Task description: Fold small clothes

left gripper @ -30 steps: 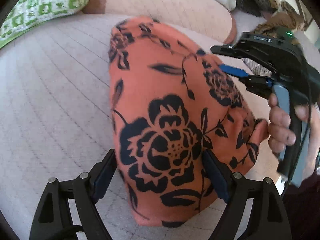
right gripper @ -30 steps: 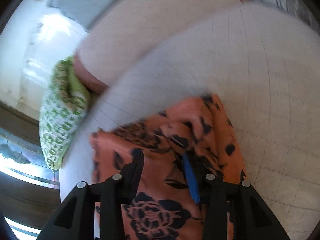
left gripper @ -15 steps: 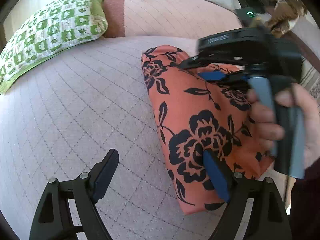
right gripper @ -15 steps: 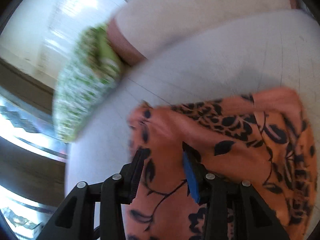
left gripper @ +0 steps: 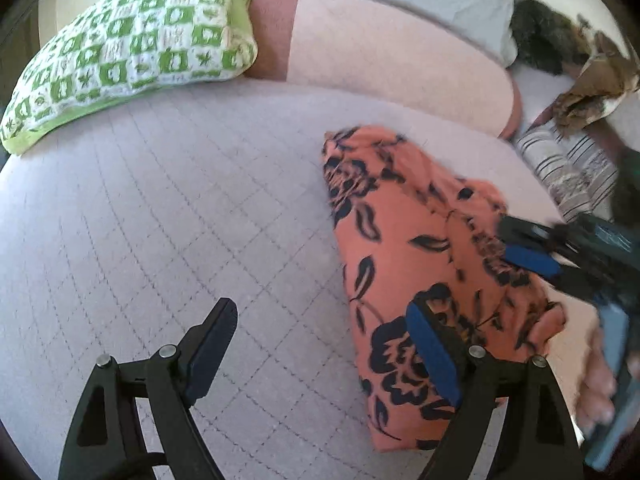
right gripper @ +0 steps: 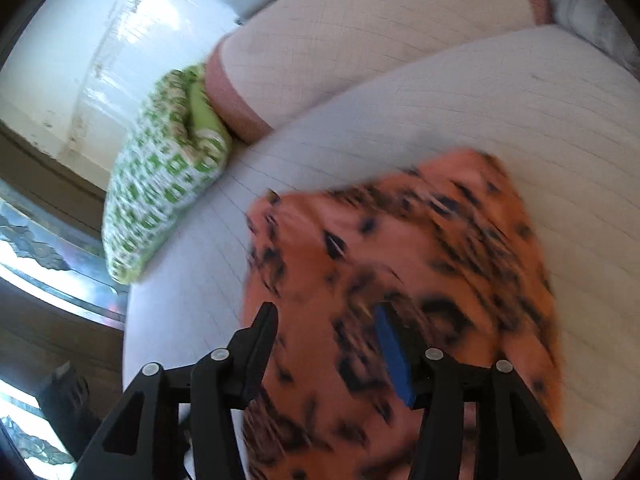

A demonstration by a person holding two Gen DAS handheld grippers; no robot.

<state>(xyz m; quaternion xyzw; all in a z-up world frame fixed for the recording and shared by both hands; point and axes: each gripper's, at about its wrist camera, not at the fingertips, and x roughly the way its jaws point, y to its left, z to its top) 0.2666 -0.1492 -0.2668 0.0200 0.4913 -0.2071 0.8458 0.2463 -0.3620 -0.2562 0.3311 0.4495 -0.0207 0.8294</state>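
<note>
Honestly, w/ left gripper (left gripper: 320, 348) spread wide, empty, and right gripper (right gripper: 326, 344) gaping over the folded orange floral garment (left gripper: 416, 264), a snagged pad could undo the fold.

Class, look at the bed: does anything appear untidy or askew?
Yes. The orange black-flowered garment lies bunched and slanted on the quilted white mattress, edges uneven, not squarely folded.

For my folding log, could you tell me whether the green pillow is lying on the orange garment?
No, the green pillow lies apart from the orange garment.
</note>
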